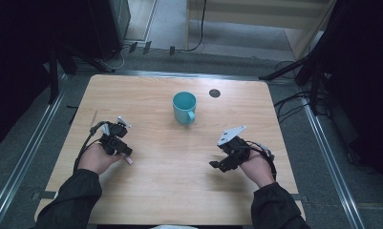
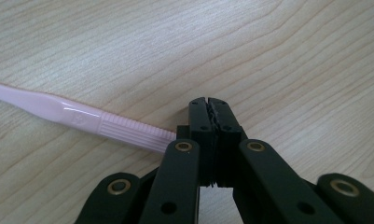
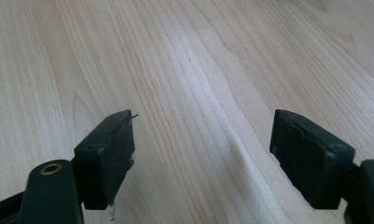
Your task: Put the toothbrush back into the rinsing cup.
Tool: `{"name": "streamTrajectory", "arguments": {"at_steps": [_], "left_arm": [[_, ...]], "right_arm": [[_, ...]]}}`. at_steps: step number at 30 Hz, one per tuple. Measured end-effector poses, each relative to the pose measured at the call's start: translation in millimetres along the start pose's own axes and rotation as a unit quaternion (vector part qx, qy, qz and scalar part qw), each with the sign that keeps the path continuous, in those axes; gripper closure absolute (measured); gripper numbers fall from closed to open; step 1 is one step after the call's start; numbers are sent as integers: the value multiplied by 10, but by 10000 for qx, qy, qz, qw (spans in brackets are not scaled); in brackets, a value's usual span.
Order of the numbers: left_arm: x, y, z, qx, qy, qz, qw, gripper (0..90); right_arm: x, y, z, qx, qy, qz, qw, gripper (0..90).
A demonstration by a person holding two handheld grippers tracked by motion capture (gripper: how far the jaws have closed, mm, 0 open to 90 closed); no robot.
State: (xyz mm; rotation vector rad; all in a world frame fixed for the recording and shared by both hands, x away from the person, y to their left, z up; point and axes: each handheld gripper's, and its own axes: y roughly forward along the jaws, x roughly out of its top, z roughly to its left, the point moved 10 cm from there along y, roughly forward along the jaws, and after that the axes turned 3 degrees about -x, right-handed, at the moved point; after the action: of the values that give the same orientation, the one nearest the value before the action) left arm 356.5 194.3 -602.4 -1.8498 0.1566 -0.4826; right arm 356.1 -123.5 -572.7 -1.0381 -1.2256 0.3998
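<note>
My left gripper is shut, its pads meeting with nothing visible between them. It points down at the wooden table. A pale pink toothbrush-like handle lies on the wood and runs off to the left; its ribbed end disappears behind the left jaw, so I cannot tell whether it is pinched. In the high view a short pink stub shows by the left gripper. My right gripper is open over bare wood, and sits at the right. A teal mug stands upright at the table's middle back.
A small dark round disc sits in the table top behind the mug. Metal rails run along both sides of the table. Cables and stand legs lie on the floor beyond the far right corner.
</note>
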Motion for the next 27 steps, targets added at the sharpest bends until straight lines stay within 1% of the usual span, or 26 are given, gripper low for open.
{"name": "streamTrajectory", "arguments": {"at_steps": [5, 8, 9, 10, 13, 14, 19, 20, 21, 24, 27], "left_arm": [[-32, -26, 29, -8, -86, -18, 10000, 889], [-73, -40, 61, -27, -155, 21, 9999, 889], [-87, -46, 75, -23, -172, 22, 9998, 889], [-113, -58, 90, -38, -228, 37, 9997, 889], [-142, -75, 110, -41, -260, 41, 9996, 888], [-160, -83, 122, -34, -312, 32, 9995, 889], [-209, -103, 163, 1, -356, 58, 9993, 887], [-230, -113, 179, -1, -430, 47, 9991, 887], [-230, -113, 179, -1, -430, 47, 9991, 886], [-276, -143, 233, 12, -481, 63, 9988, 885], [-290, -152, 244, 12, -536, 51, 9986, 884]], "right_arm": [[15, 8, -2, 20, -31, 18, 10000, 219], [20, 17, 2, 29, -31, 30, 10000, 219], [23, 25, 2, 36, -67, 43, 10000, 218], [32, 33, 8, 46, -78, 52, 9999, 218], [49, 43, 9, 63, -102, 58, 9999, 218], [55, 47, 7, 66, -120, 56, 9999, 218], [86, 71, 16, 102, -167, 70, 9998, 218], [92, 75, 16, 107, -177, 74, 9998, 218], [92, 75, 16, 107, -177, 74, 9998, 218], [117, 90, 18, 133, -215, 54, 9997, 219], [127, 97, 22, 149, -202, 57, 9997, 218]]}}
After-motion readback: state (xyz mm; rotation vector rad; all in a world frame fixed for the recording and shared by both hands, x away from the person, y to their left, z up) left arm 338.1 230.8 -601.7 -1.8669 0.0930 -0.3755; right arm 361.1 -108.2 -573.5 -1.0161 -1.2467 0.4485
